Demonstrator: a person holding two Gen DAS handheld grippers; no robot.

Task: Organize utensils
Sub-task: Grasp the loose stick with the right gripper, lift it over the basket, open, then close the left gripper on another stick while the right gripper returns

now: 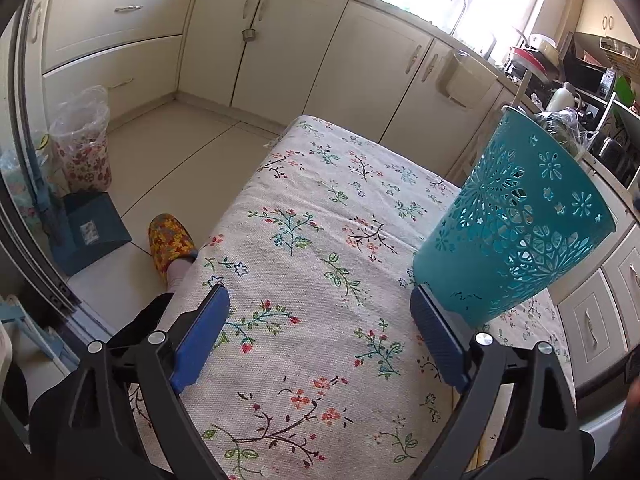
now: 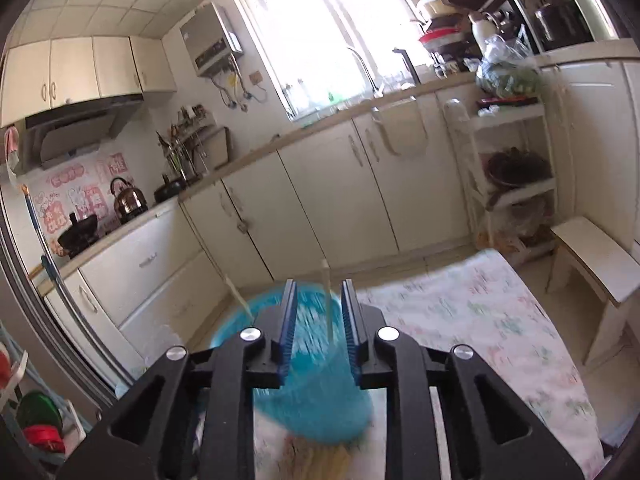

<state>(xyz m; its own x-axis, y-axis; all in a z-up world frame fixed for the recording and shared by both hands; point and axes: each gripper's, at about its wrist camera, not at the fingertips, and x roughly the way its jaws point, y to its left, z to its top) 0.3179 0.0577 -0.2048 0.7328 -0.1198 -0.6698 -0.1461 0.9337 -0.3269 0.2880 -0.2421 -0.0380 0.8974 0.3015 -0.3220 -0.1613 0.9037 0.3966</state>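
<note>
A teal perforated utensil holder point(image 1: 516, 224) stands on the floral tablecloth point(image 1: 312, 240), just beyond my left gripper's right finger. My left gripper point(image 1: 320, 320) is open and empty above the cloth. In the right wrist view the same holder point(image 2: 312, 384) is blurred, below and beyond my right gripper point(image 2: 319, 304). Its jaws stand a small gap apart with nothing clamped. Two pale chopsticks stand in the holder: one point(image 2: 327, 300) shows through the gap between the fingers, the other point(image 2: 238, 296) leans left. More pale sticks point(image 2: 320, 460) lie on the cloth at the holder's base.
Cream kitchen cabinets point(image 1: 280, 52) run along the far wall. A foot in a floral slipper point(image 1: 170, 240) and a dustpan point(image 1: 90, 232) are on the floor left of the table. A white stool point(image 2: 596, 256) stands to the right, a shelf rack point(image 2: 512, 168) behind it.
</note>
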